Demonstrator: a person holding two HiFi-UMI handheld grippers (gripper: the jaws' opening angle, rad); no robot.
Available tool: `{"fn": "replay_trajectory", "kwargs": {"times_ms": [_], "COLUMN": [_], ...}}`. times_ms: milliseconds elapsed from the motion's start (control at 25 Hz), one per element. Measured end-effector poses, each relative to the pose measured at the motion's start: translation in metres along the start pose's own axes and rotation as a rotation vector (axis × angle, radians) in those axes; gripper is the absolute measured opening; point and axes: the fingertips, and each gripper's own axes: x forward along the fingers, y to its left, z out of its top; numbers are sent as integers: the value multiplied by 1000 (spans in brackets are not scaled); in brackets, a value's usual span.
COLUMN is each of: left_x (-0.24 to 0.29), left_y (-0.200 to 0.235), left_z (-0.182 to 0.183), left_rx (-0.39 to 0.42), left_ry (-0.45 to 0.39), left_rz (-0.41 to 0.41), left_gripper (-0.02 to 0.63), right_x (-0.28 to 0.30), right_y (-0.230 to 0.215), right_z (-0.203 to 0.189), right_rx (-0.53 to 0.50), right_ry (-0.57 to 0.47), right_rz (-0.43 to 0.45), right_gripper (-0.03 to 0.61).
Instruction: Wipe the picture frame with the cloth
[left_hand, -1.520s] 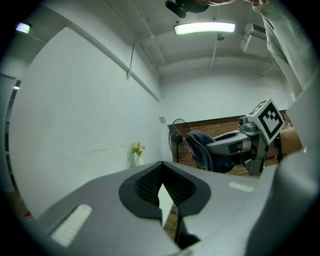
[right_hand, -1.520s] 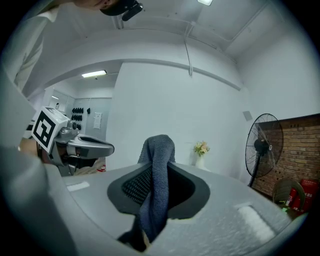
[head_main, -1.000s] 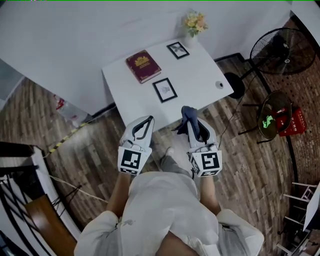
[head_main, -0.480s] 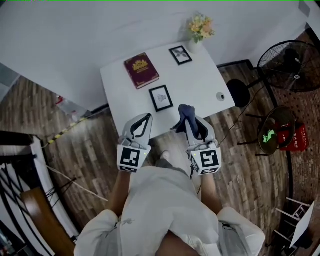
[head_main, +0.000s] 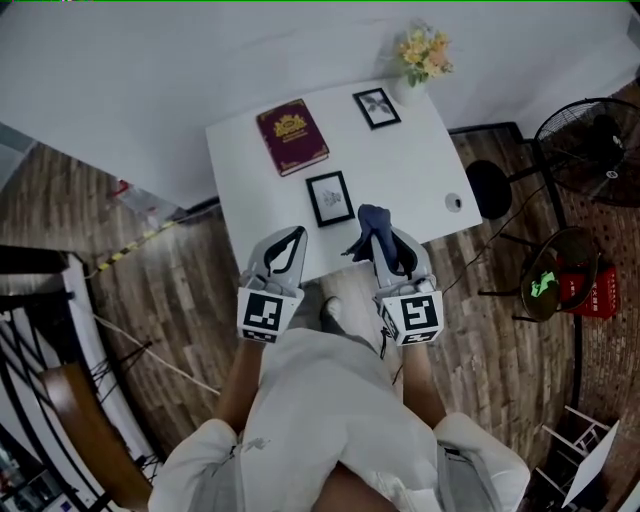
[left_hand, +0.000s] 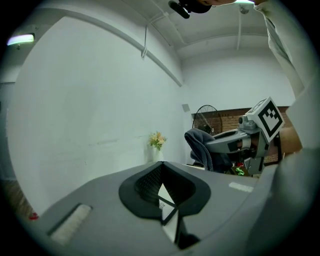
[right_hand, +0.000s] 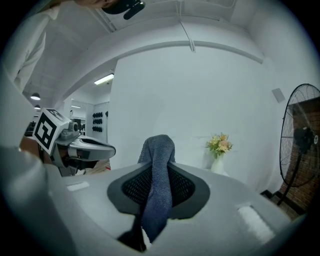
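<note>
Approach step, to judge by the layout, with no wiping begun; white bench (head_main: 400, 165) ahead and below, carrying a book (head_main: 291, 136), flowers (head_main: 425, 55) and two frames; left gripper (head_main: 296, 238) hovering over the near edge, jaws pressed together at the tips on nothing; right gripper (head_main: 392, 250) beside it, jaws pinching the cloth (head_main: 371, 222), draped over the tips and hanging above the bench, apparently clear of it; nearer frame (head_main: 330, 198) lying flat just beyond both grippers, untouched, probably the one to wipe; farther frame (head_main: 377, 107) back by the flowers. Next, likely: lower the right gripper to land the cloth on the nearer frame, then stroke across glass and border; perhaps steady the frame's edge with the left gripper, being light and apt to slide. Hard to make out: the frames' pictures, too small; the right jaw tips, buried under cloth; the round thing (head_main: 454, 203) near the bench's right edge, too small to identify.
</note>
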Motion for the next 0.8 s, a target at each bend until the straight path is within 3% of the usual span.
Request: {"fn": "replay_trajectory", "kwargs": {"times_ms": [800], "left_x": [86], "left_y": [55], "left_z": [-100], "left_rx": [-136], "left_ry": [144], "left_rz": [-126], "left_gripper": [20], "right_x": [108], "right_y": [-13], "right_z": [-58], "right_rx": [13], "right_ry": [201], "right_rz": [-28], "right_gripper": [72]}}
